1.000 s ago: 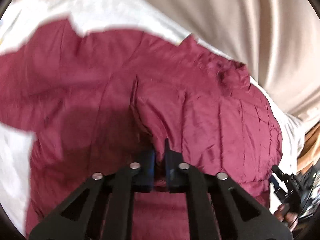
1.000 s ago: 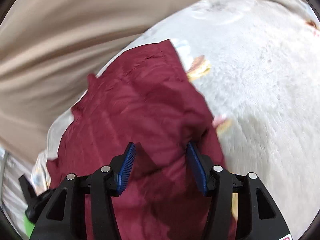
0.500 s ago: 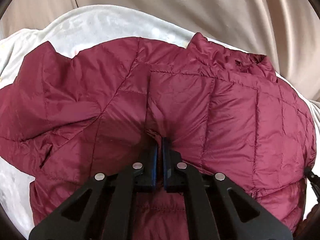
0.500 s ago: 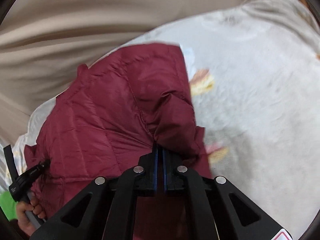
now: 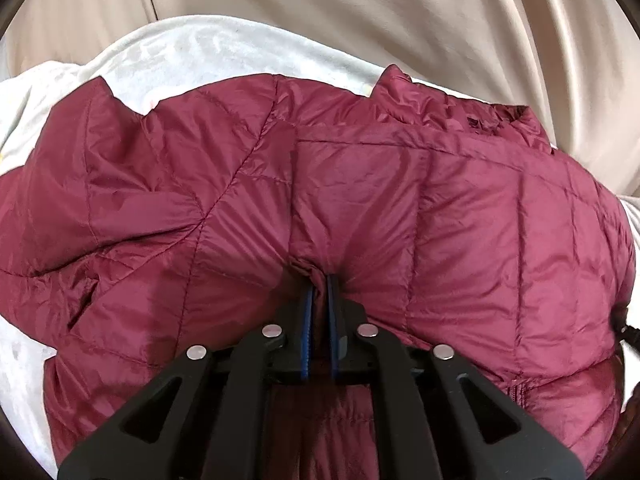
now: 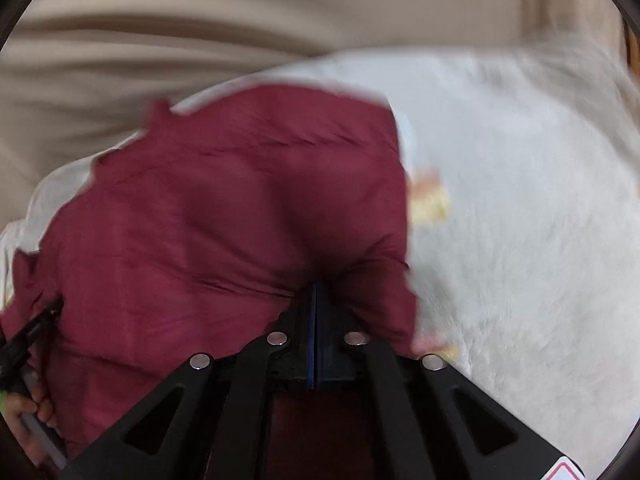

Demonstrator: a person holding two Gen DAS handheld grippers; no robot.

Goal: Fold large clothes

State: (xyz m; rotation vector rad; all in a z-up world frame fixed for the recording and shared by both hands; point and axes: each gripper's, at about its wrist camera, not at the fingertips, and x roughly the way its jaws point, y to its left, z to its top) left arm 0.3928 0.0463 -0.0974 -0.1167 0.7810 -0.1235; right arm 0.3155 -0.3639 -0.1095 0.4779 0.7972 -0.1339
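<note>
Maroon quilted jacket (image 5: 460, 208) spread over a white fleece blanket (image 5: 192, 52), beige curtain (image 5: 400, 8) behind. Left wrist view: left gripper (image 5: 318, 280) clenched on a pinch of the shell near a seam, creases fanning out from the bite. Probably light, puffy and slick (apt to slide out of a shallow nip), so best taken at seams or hem. Right wrist view, blurred: right gripper (image 6: 315, 288) clamped tight on the jacket's edge beside bare blanket.

white fleece blanket (image 5: 208, 50) with yellow prints (image 6: 430, 200) | beige curtain (image 5: 400, 4) behind it
</note>
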